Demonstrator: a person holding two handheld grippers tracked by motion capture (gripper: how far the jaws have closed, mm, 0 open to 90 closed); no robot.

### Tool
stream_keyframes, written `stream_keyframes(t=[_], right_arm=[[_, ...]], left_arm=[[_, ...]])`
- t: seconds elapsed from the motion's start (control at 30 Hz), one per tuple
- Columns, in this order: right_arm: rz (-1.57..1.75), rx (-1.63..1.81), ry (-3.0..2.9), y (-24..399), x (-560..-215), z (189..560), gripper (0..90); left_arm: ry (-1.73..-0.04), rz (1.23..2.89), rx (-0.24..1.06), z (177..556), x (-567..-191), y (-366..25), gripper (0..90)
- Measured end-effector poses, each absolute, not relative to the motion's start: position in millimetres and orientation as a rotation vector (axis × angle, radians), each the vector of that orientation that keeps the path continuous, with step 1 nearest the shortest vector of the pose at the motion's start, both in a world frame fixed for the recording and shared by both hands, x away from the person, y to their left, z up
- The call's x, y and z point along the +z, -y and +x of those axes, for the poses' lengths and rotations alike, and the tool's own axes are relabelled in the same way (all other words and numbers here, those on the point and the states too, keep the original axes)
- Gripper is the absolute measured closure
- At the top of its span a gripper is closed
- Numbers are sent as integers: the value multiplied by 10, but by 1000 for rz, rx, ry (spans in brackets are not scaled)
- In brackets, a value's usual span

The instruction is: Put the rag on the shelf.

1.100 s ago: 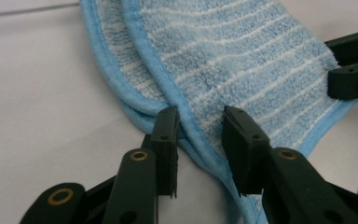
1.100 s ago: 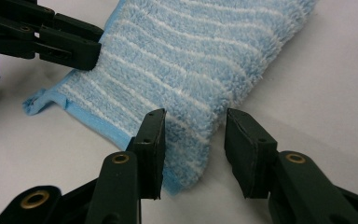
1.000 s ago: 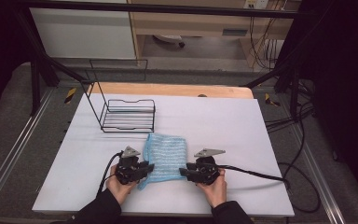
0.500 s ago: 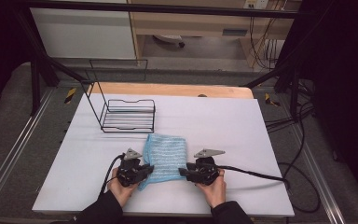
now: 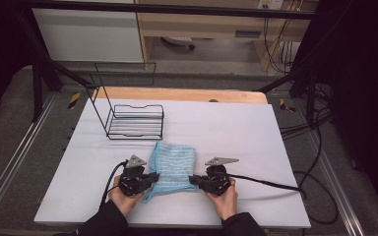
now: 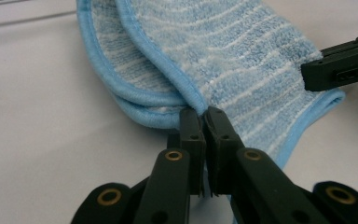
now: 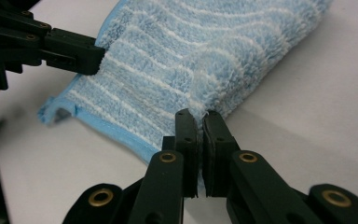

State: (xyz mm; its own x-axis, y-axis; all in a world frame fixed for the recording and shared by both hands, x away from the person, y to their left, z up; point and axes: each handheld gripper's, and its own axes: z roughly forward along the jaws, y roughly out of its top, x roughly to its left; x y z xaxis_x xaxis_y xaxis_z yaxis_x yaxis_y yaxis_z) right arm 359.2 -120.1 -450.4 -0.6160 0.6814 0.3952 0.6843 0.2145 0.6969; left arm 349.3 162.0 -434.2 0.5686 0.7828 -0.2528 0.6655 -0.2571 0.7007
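Your left gripper (image 5: 150, 179) and right gripper (image 5: 195, 180), jaws just closed, each pinch a near corner of the folded blue striped terry towel (image 5: 173, 164), presumably for lifting it evenly.

1. The tabletop (image 5: 256, 132) is a pale, white-grey sheet, with a strip of bare wood along its far edge.
2. A black wire rack (image 5: 135, 120) stands on the far left part, its tall back frame rising on its left side.
3. A folded blue cloth with thin white stripes (image 5: 173, 167) lies near the middle of the near half, just in front of the rack and apart from it.
4. A black cable (image 5: 266, 183) trails across the near right part to the tabletop's right edge.
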Motion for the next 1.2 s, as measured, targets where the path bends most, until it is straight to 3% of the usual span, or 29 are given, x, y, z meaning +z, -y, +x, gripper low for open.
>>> stream_keyframes(t=[0.37,0.5,0.53,0.57,0.67,0.7,0.77,0.83,0.9,1.13,1.2], right_arm=[[-1342,-1318,2453,1241,-4464,3474,854],[-1312,-1311,2502,1241,-4492,3482,747],[-1300,-1325,2513,1250,-4480,3481,718],[-1275,-1374,2544,1281,-4438,3488,629],[-1251,-1420,2561,1312,-4393,3502,565],[-1239,-1464,2576,1335,-4348,3530,458],[-1226,-1482,2589,1343,-4338,3548,413],[-1195,-1511,2631,1360,-4324,3590,292],[-1176,-1520,2651,1370,-4323,3626,224],[-1185,-1493,2666,1362,-4345,3698,106],[-1181,-1481,2675,1358,-4359,3705,97]], left_arm=[[-1149,2073,123,3283,-4375,-1575,848],[-1127,2052,152,3289,-4339,-1641,792],[-1122,2040,166,3291,-4315,-1665,751],[-1107,2022,196,3299,-4270,-1710,656],[-1090,1988,235,3368,-4183,-1805,504],[-1089,1978,245,3420,-4155,-1838,470],[-1085,1966,237,3507,-4126,-1874,403],[-1078,1961,233,3577,-4115,-1887,367],[-1055,1972,244,3649,-4111,-1877,322],[-1058,2001,256,3913,-4107,-1789,202],[-1088,1998,280,4025,-4113,-1766,208]])
